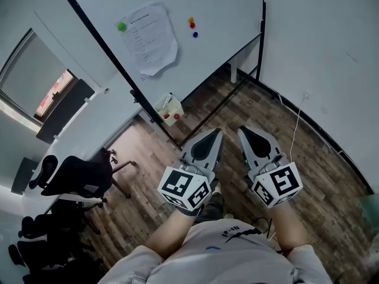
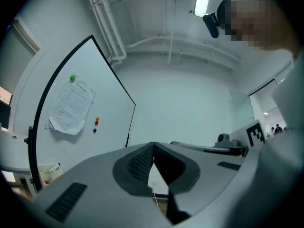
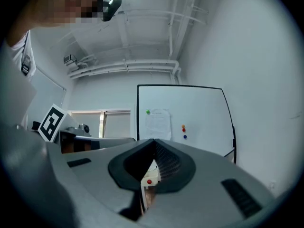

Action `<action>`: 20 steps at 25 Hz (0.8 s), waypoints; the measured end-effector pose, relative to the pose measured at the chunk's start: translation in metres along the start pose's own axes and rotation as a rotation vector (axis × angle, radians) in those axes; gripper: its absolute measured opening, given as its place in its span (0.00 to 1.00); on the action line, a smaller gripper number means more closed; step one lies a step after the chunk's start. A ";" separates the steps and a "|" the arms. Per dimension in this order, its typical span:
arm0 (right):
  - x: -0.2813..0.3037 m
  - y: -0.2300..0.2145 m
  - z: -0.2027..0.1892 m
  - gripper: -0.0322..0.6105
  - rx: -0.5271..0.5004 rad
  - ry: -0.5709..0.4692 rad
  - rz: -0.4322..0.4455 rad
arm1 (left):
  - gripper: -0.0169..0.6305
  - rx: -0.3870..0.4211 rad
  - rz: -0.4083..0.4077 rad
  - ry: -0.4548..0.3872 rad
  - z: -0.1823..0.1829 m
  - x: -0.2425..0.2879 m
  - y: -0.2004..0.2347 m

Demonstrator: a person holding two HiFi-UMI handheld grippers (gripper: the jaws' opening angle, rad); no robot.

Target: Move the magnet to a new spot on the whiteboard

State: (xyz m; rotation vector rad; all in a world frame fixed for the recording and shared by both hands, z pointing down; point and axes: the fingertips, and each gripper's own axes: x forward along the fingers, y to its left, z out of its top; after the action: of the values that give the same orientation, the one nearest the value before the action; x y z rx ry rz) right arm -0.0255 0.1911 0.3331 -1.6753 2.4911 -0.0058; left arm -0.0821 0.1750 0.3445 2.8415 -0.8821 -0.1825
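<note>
Our left gripper (image 2: 153,144) has its fingers (image 2: 138,163) pressed together with nothing between them, and our right gripper (image 3: 153,140) is the same, its fingers (image 3: 167,161) tip to tip and empty. In the head view both are held low in front of us, over the wood floor (image 1: 148,152) and well apart from the whiteboard (image 1: 219,7), which stands against the wall ahead. On the board, a green magnet (image 1: 121,26) pins the top left corner of a paper sheet (image 1: 149,39) toward the board's left edge. Just to the right of the sheet, near the board's middle, an orange magnet (image 1: 190,20), a red magnet (image 1: 192,25) and a blue magnet (image 1: 195,34) sit in a short column, close together and holding nothing. A small box (image 1: 169,107) hangs by the board's lower edge. We cannot tell which magnet is meant, but one of the three free ones seems likeliest, since lifting the green one would drop the sheet. We judge each to be a small, light, hard button with a smooth and rather slippery surface, not fragile, clinging to the board by its own pull. We would spread the fingers first, take it across its rim on two opposite sides, keep clear of its close neighbours, and tip or slide it off rather than pull straight out.
</note>
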 end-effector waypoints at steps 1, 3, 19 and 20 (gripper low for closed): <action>0.008 -0.005 -0.002 0.07 -0.001 0.004 -0.001 | 0.05 -0.003 0.000 0.000 0.000 0.007 0.008; 0.027 -0.015 -0.004 0.07 -0.006 0.008 -0.001 | 0.04 -0.006 0.001 -0.001 0.000 0.023 0.024; 0.231 -0.094 -0.014 0.07 -0.016 -0.005 -0.002 | 0.04 0.039 -0.011 -0.002 0.028 0.155 0.194; 0.240 -0.098 -0.014 0.07 -0.021 -0.005 -0.001 | 0.04 0.036 -0.012 -0.003 0.029 0.161 0.202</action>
State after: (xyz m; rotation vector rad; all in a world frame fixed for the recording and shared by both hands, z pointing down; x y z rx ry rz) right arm -0.0261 -0.0680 0.3281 -1.6827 2.4956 0.0240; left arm -0.0665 -0.0841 0.3436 2.8805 -0.8780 -0.1742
